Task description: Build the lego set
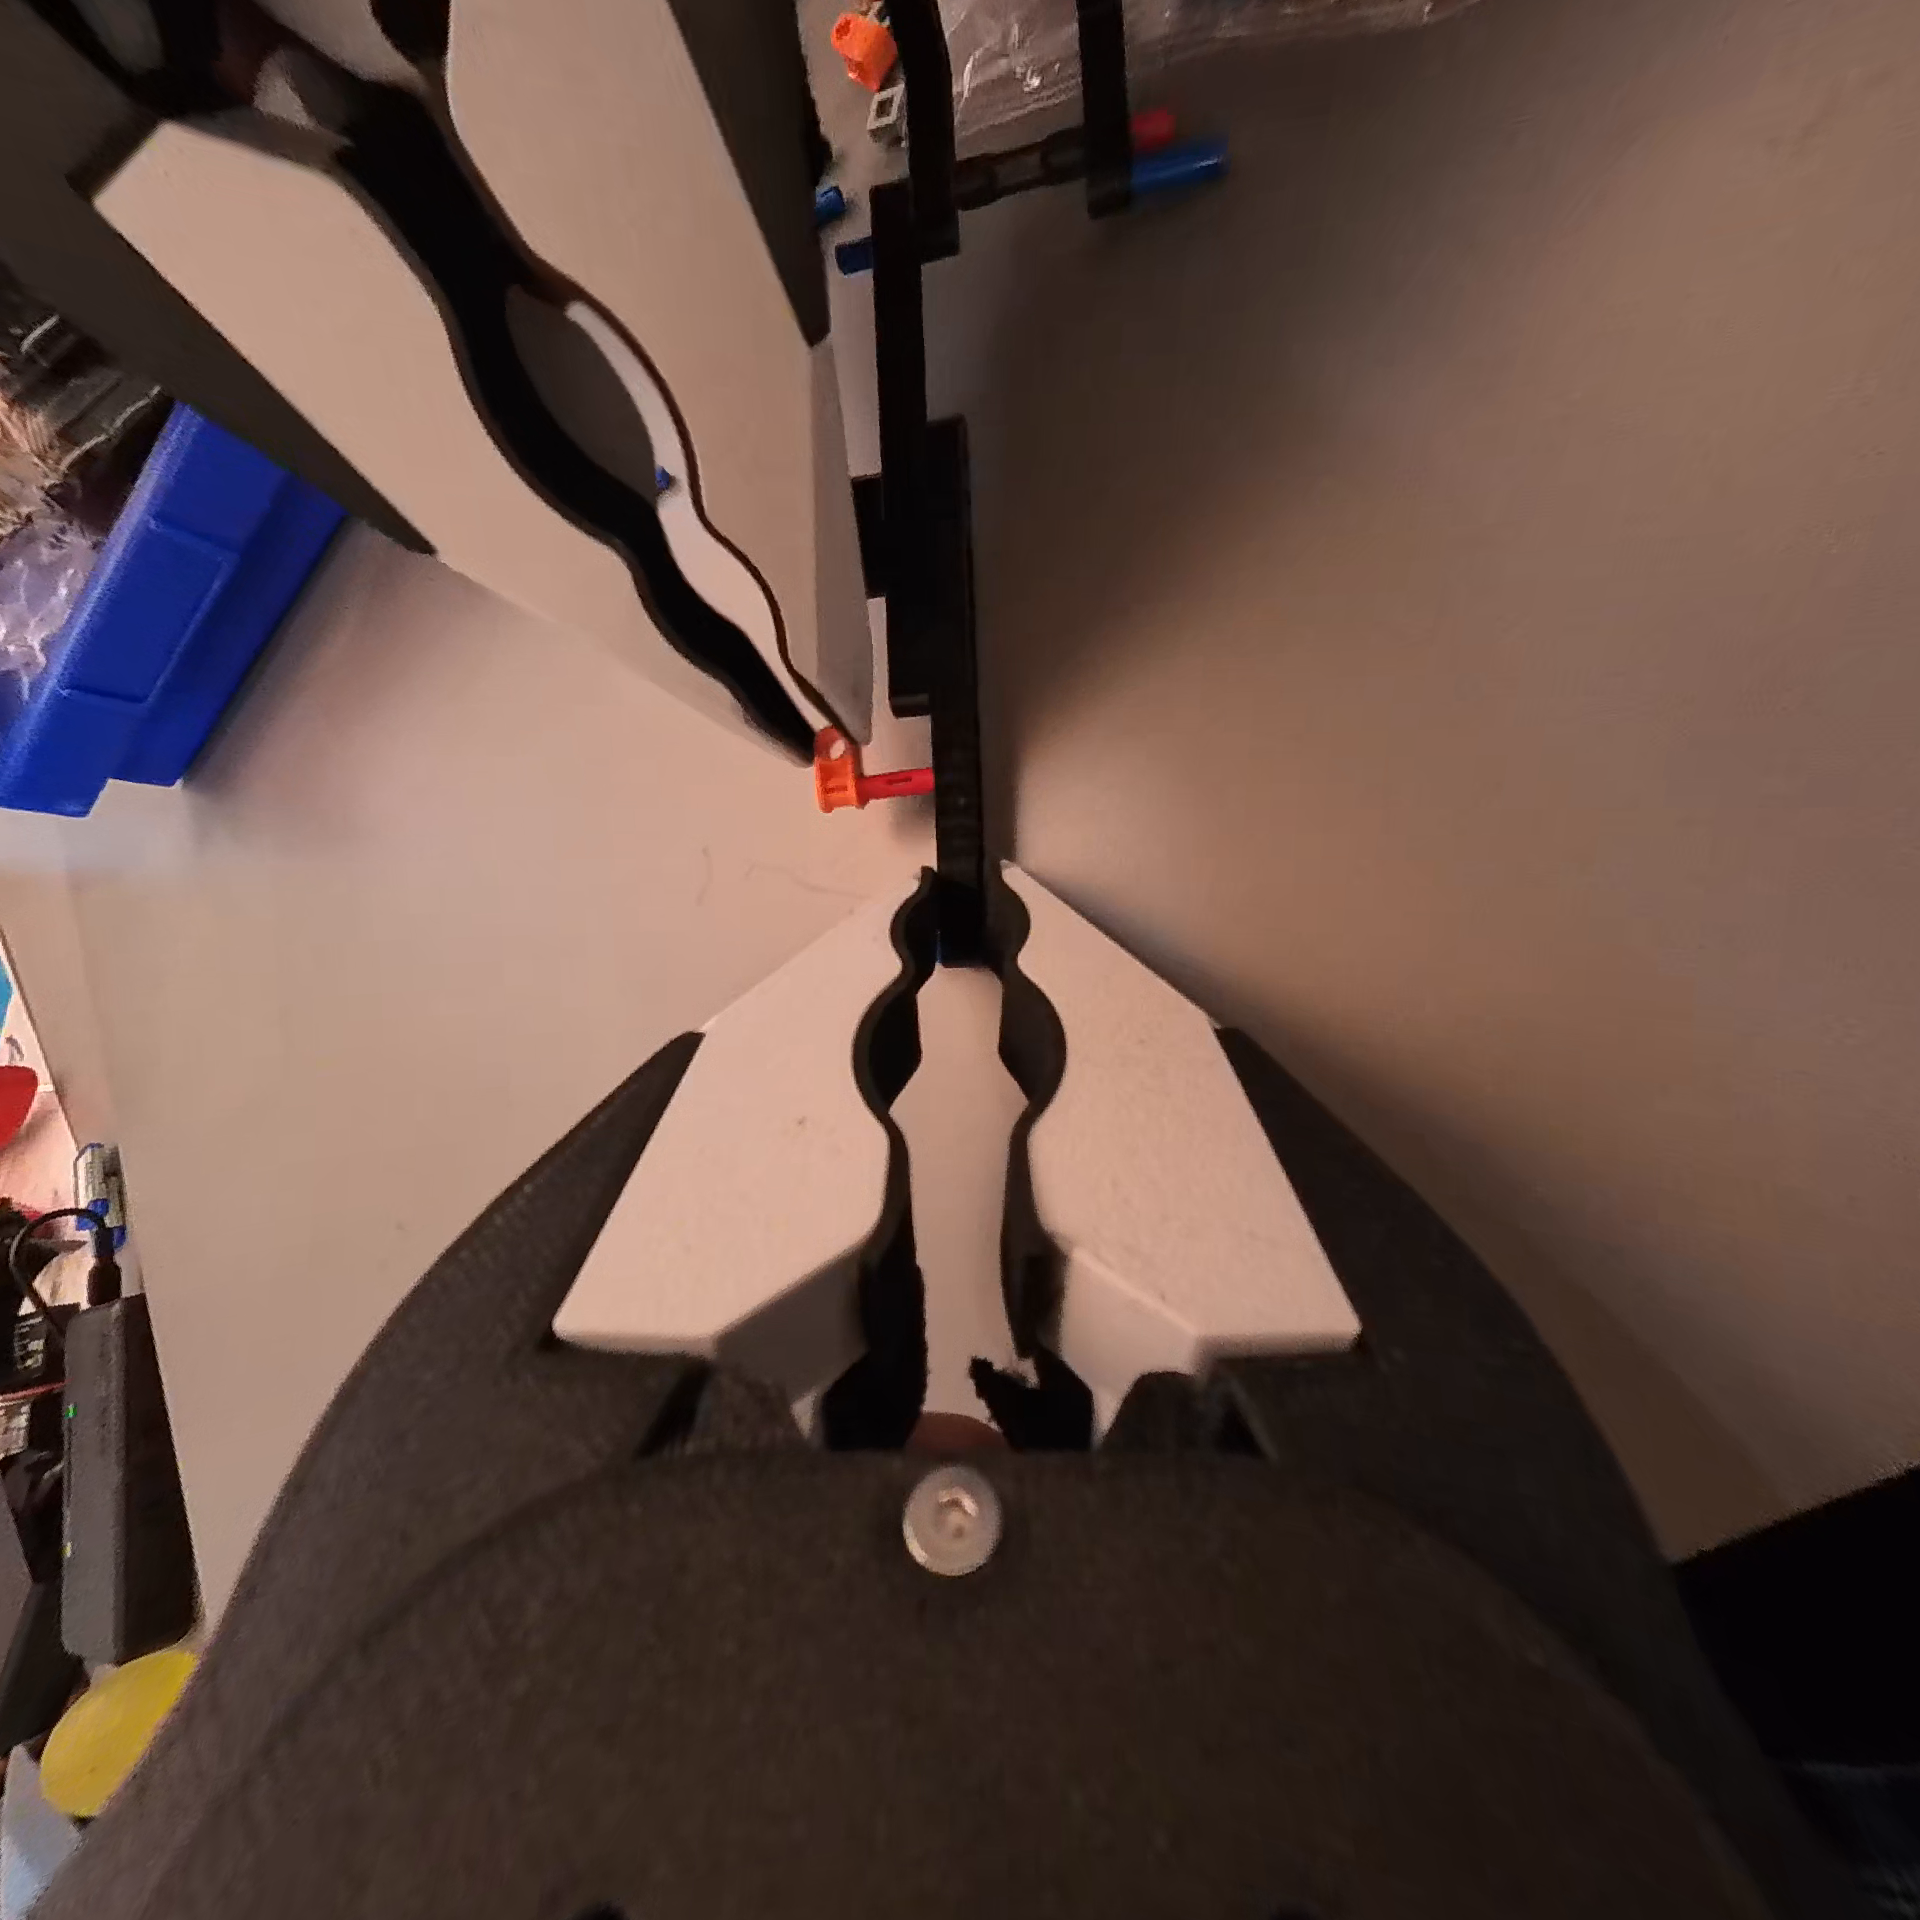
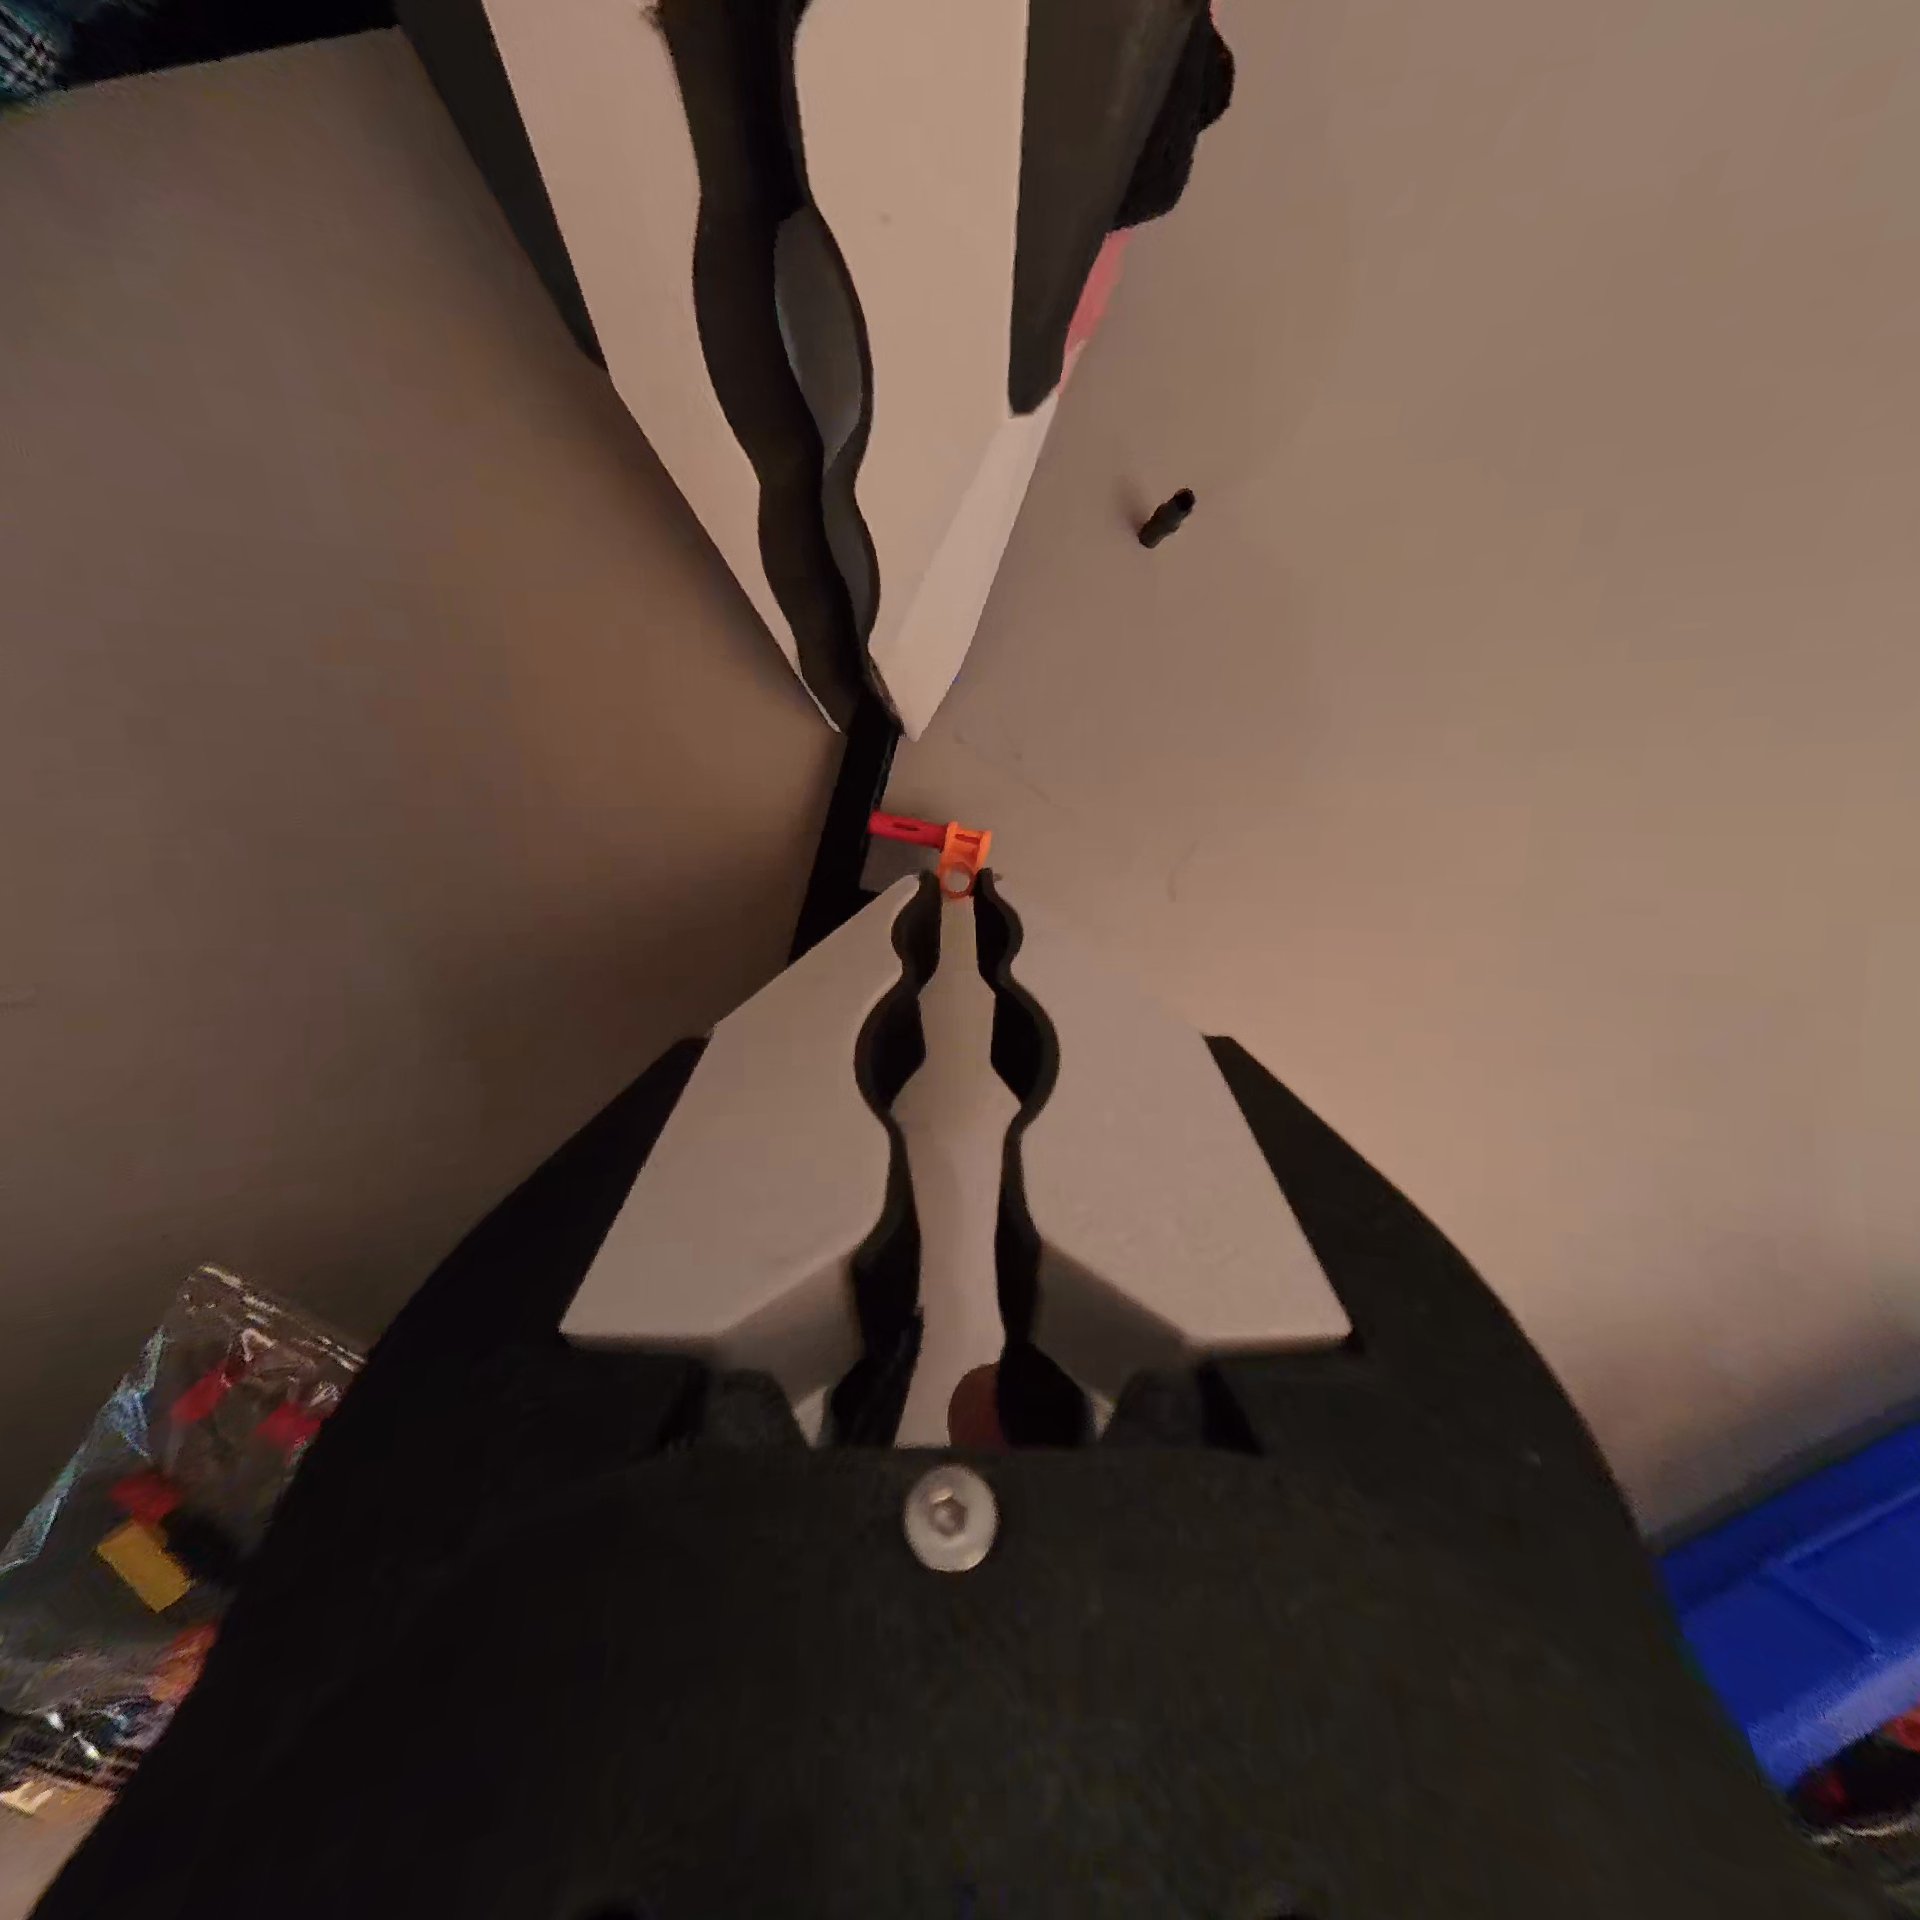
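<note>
My left gripper (image 1: 962, 894) is shut on the near end of a long black lego beam (image 1: 954, 665) that runs away from it over the white table. My right gripper (image 2: 958, 881) is shut on a small orange connector (image 2: 962, 850) with a red pin (image 2: 906, 828) that points into the side of the black beam (image 2: 864, 800). In the left wrist view the right gripper (image 1: 821, 740) comes in from the upper left, and the orange connector (image 1: 834, 781) and red pin (image 1: 900, 779) meet the beam. In the right wrist view the left gripper (image 2: 878, 717) comes down from the top.
At the beam's far end are more black beams (image 1: 1108, 114) with blue pins (image 1: 1179, 166) and an orange piece (image 1: 864, 47). A blue bin (image 1: 156, 623) stands at the left. A bag of lego parts (image 2: 156, 1507) lies at lower left. A loose black pin (image 2: 1166, 517) lies on the table. My two grippers' fingertips are within a few centimetres of each other.
</note>
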A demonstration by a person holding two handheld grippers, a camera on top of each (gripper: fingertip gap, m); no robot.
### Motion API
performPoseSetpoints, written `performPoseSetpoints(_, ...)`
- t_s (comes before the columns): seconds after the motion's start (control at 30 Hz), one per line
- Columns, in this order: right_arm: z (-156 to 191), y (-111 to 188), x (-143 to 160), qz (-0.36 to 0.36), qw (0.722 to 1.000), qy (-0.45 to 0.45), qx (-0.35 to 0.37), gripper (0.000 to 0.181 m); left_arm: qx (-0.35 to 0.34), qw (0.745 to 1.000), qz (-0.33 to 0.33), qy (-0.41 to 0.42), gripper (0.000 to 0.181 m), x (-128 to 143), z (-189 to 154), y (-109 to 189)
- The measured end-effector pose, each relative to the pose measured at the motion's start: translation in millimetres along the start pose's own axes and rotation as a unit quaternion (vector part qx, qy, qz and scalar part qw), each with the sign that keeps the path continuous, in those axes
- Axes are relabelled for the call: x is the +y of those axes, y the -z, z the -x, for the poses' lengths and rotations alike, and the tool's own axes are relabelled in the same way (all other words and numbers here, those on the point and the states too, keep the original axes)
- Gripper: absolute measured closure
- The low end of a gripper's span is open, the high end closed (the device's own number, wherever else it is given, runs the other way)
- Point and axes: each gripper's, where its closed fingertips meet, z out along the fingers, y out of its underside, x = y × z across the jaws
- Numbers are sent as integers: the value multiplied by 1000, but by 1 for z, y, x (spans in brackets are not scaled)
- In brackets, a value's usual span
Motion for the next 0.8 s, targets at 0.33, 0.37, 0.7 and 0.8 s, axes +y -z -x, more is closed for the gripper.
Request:
performPoseSetpoints(0.33, 3, 2, -1, 0, 999, 19, 51, 178, -7, 1000, -1, 7, 175, 0, -1, 0)
performPoseSetpoints(0.37, 3, 2, -1, -5, 999, 12, 52, 178, -8, 1000, 1, 9, 175, 0, -1, 0)
performPoseSetpoints(0.7, 5, -4, 4, -46, 998, -48, 11, 178, -6, 1000, 4, 29, 175, 0, 0, 0)
performPoseSetpoints(0.8, 5, -1, 1, -60, 997, -53, 12, 178, -8, 999, 7, 32, 175, 1, 1, 0)
